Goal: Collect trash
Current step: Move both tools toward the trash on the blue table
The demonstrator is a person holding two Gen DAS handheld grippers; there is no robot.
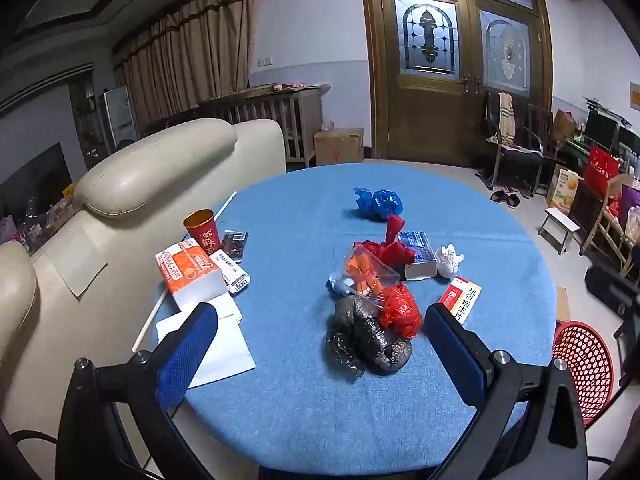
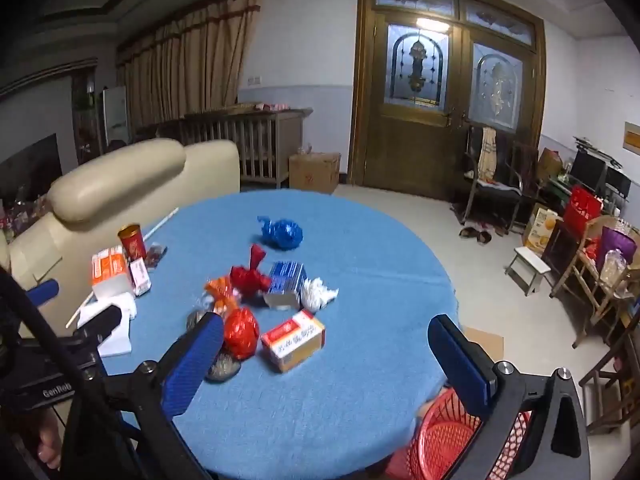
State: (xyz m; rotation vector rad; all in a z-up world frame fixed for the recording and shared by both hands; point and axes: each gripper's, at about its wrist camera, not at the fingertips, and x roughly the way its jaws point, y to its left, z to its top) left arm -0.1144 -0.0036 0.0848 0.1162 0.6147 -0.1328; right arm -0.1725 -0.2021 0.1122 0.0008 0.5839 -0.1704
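Faintly, "GenRob" shows in white on the left gripper (image 2: pixel 76 320) body.

Two wrist cameras look down at a slant across a round blue tabletop (image 1: pixel 304 400) toward a wooden door (image 1: pixel 452 92). The left view sits close over the near edge, facing the pile of bags (image 1: pixel 372 320) head-on between its fingers (image 1: pixel 184 360). The right view stands to the right, taking in the basket (image 2: pixel 444 440), the floor and the left gripper (image 2: pixel 76 308) at its left edge. Both share the tabletop, sofa (image 2: pixel 120 184) and door.
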